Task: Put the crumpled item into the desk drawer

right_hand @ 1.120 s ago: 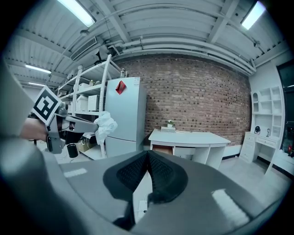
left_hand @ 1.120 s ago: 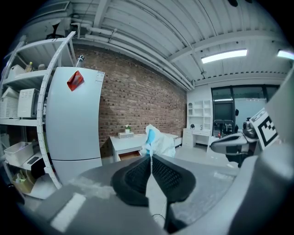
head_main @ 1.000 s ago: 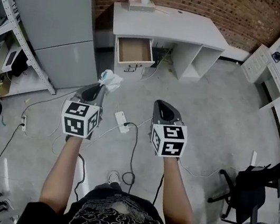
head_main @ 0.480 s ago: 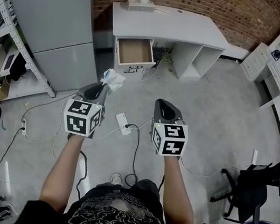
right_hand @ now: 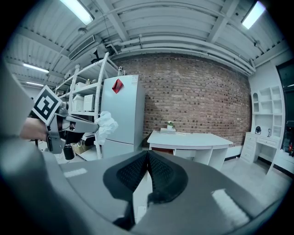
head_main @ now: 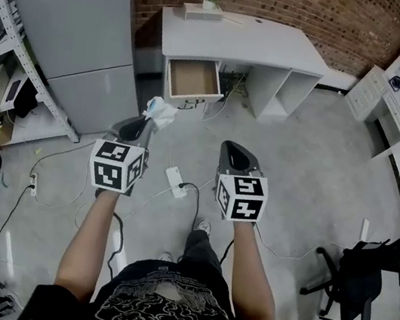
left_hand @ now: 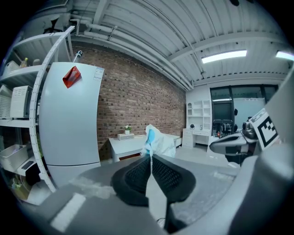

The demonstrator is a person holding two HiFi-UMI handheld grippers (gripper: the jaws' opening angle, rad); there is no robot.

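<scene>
White wad carried toward open drawer

Left tool point(head_main: 141, 126) clamps wad point(head_main: 160, 114) above the floor; right tool point(head_main: 233, 154) closed, empty. Drawer point(head_main: 193, 79) under counter point(head_main: 237, 35) slightly nearer than a second ago. Approach under way, drop pending.

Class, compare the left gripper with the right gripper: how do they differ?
The left gripper is shut on a crumpled white item; the right gripper is shut on nothing. The left gripper is on the fridge side, the right gripper on the chair side. Both point toward the desk.
</scene>
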